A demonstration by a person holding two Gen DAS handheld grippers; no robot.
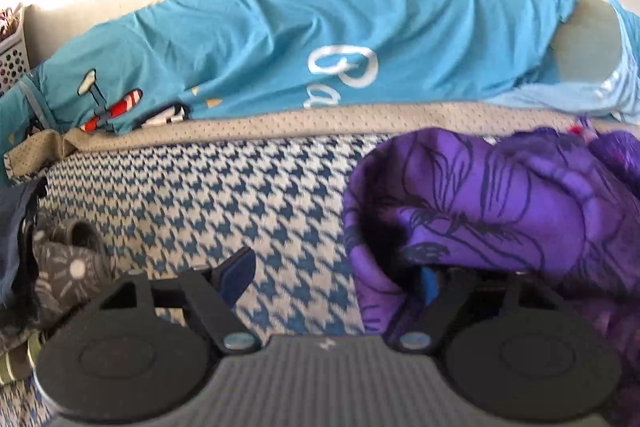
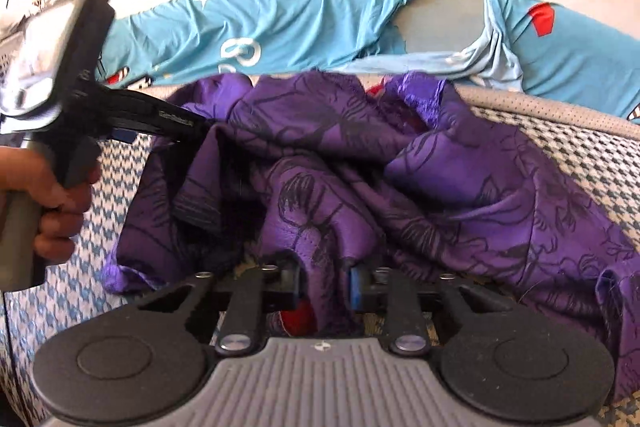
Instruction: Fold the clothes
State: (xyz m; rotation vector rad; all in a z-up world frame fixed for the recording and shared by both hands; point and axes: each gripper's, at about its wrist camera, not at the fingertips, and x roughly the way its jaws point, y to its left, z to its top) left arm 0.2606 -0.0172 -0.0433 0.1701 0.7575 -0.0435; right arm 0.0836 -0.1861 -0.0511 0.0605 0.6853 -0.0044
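**Purple garment bunched on the bed, pinched by the right gripper**

Nearest, the right gripper (image 2: 324, 293) has its jaws drawn narrow onto a fold of the purple garment (image 2: 360, 163), blue pads pressing the cloth from both sides. The left gripper (image 1: 336, 273) stands with jaws wide; one finger lies over the houndstooth bed cover (image 1: 180, 203), the other is tucked under the garment's edge, with no grip visible. The garment lies crumpled mid-bed. Beyond it, a turquoise printed sheet (image 1: 320, 23) runs along the bed's far edge.
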